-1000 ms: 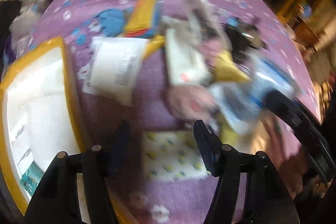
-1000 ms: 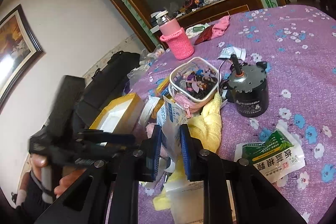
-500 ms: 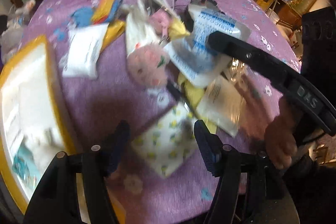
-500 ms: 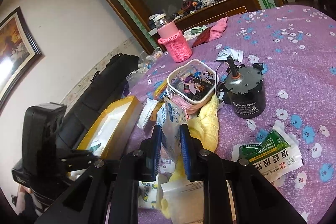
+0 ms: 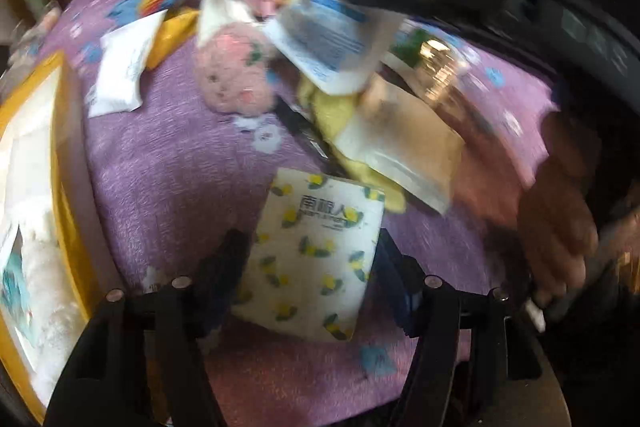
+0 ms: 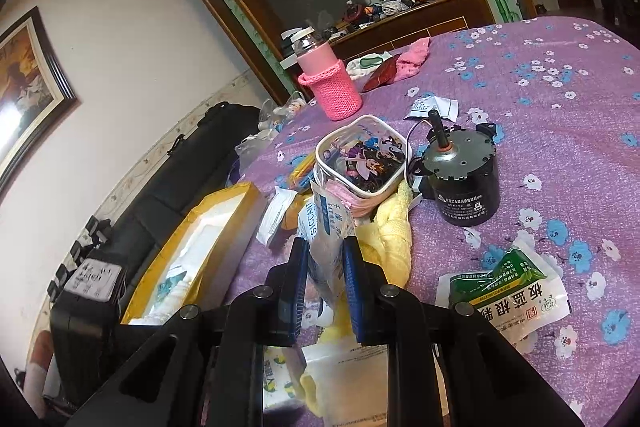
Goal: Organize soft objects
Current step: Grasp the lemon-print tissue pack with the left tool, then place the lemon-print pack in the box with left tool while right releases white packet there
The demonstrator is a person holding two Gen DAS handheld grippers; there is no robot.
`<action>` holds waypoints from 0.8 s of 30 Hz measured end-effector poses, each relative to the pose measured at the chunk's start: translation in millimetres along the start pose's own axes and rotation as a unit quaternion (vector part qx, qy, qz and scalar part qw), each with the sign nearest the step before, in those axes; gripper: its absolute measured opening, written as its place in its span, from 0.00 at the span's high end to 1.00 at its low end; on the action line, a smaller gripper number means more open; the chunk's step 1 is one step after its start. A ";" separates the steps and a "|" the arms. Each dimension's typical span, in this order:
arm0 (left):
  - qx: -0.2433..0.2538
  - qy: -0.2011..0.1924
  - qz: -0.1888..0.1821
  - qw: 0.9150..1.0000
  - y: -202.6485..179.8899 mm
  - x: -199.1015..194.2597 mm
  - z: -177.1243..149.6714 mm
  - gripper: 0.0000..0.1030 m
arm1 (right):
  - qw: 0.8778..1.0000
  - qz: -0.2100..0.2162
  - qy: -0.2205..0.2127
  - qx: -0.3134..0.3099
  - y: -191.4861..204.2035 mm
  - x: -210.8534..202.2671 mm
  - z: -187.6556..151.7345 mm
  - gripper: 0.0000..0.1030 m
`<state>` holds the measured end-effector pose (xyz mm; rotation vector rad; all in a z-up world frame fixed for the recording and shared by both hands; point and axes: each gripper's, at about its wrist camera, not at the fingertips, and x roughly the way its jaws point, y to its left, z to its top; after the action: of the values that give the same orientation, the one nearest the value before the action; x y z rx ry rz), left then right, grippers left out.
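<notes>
In the left wrist view a white tissue pack (image 5: 316, 251) with a lemon print lies flat on the purple flowered cloth. My left gripper (image 5: 310, 267) points down over it with one finger on each side, its jaws closing, and I see no pad pressing on it. A pink plush (image 5: 236, 75) lies further off, next to a yellow towel (image 6: 394, 231). My right gripper (image 6: 326, 267) is shut on a clear packet with blue print (image 6: 326, 227) and holds it upright above the pile. The same packet (image 5: 332, 39) shows in the left wrist view.
A yellow-rimmed box (image 6: 208, 239) with white padding stands at the left edge. A grey motor (image 6: 464, 179), a clear cartoon pouch (image 6: 360, 163), a pink knitted bottle (image 6: 330, 87) and a green-and-white sachet (image 6: 504, 299) sit on the table. A hand (image 5: 560, 227) is at the right.
My left gripper has moved across the cloth and down, so the lemon-print pack now sits between its fingers. The right gripper and its packet have kept still.
</notes>
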<state>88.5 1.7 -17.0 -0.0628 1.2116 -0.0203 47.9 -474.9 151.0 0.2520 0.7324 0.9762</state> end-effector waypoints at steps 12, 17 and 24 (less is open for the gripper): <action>-0.063 -0.119 0.030 0.990 -2.3 -8.7 -41.8 0.47 | 1.000 -0.003 -0.001 -0.018 10.3 2.1 -3.5 0.83; -0.101 -0.144 0.017 0.984 8.3 -21.9 -56.8 0.50 | 0.999 0.006 -0.031 -0.009 16.0 -30.1 -17.9 0.83; -0.121 -0.173 0.042 0.977 8.2 -53.8 -62.4 0.51 | 0.999 0.014 -0.031 -0.014 32.4 -40.8 -16.9 0.84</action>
<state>11.1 10.2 11.0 -0.2195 0.8625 0.2063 1.0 -492.6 173.2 0.2682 0.6600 1.0007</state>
